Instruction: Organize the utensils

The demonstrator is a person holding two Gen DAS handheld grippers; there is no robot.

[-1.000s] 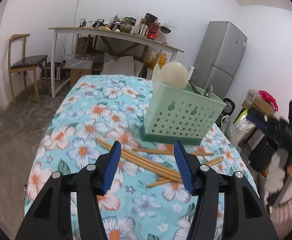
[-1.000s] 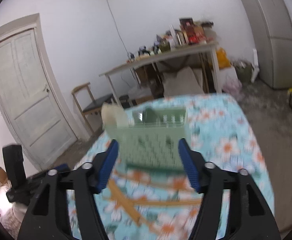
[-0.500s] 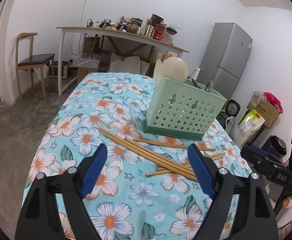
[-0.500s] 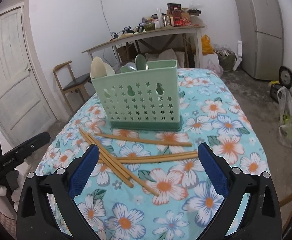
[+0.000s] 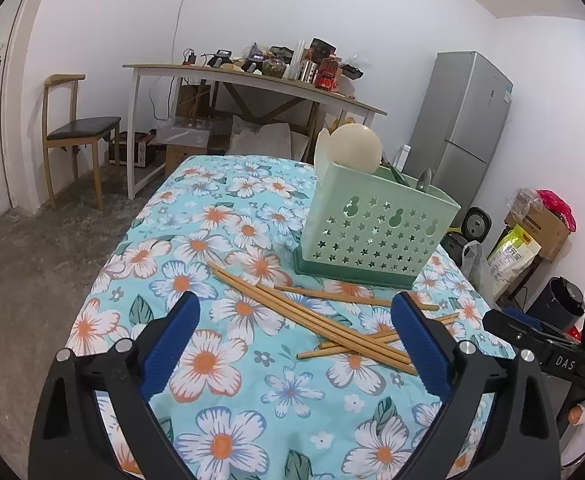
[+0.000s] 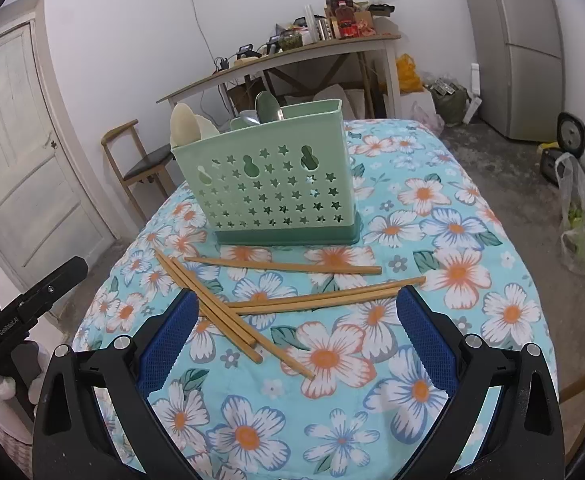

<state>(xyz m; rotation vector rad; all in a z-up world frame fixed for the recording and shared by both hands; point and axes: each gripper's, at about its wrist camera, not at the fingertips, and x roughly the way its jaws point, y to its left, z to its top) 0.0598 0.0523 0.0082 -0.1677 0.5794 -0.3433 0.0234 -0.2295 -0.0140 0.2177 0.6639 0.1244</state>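
Left wrist view: a white-walled room with a long side table [image 5: 252,76] crowded with clutter, a wooden chair [image 5: 78,136] to its left and a grey fridge [image 5: 464,120] on the right. In front stands a table under a turquoise flowered cloth [image 5: 220,216]. On the cloth stands a pale green perforated holder [image 5: 372,236] on a darker green base, with a cream ladle [image 5: 356,148] and a metal spoon [image 5: 424,180] sticking out of its top. Just in front of the holder a loose heap of wooden chopsticks [image 5: 316,316] lies flat, some crossing one another. The left gripper [image 5: 296,344] hangs above the near part of the cloth; its jaws have just been opening and now stand wide, with nothing gripped, the blue pads clear of the sticks. The right gripper [image 5: 540,344] shows at the right edge.

Right wrist view: a white panelled door [image 6: 20,160] on the left, the same side table [image 6: 292,56] and fridge [image 6: 520,48] behind. The holder [image 6: 268,184] stands upright in the middle of the cloth [image 6: 432,240], and the chopsticks [image 6: 252,300] lie scattered between it and the right gripper [image 6: 296,332]. Its jaws have just been opening and are spread wide, holding nothing; several stick ends lie in the gap below them. The left gripper [image 6: 32,296] appears at the left edge.
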